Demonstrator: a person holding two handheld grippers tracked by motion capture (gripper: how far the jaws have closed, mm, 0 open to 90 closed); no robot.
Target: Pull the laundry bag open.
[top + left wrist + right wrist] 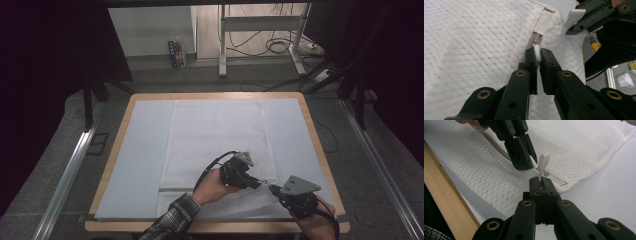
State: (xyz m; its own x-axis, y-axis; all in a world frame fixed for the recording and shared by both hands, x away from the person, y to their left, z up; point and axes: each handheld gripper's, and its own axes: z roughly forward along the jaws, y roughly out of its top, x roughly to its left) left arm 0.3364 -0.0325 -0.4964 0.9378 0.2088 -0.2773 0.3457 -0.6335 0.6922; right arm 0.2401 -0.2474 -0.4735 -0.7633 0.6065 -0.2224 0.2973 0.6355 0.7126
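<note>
Wore a plaid flannel sleeve [172,217] on the left forearm. Carried black two-jaw grippers, left gripper [256,183] and right gripper [274,189], each topped with a grey three-cornered plate. Showed brass-coloured rivets along black jaw links, and trailed black cables.

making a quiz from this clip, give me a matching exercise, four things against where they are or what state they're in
Things:
1. left claw
2. right claw
3. mesh bag
4. wooden table edge

States or places:
A. lies flat on the pale blue mat
B. shut on the white loop tab
C. bare strip beside the mat
D. shut on the white zipper pull

Right pairs: 1-D, 2-B, 3-A, 4-C
</note>
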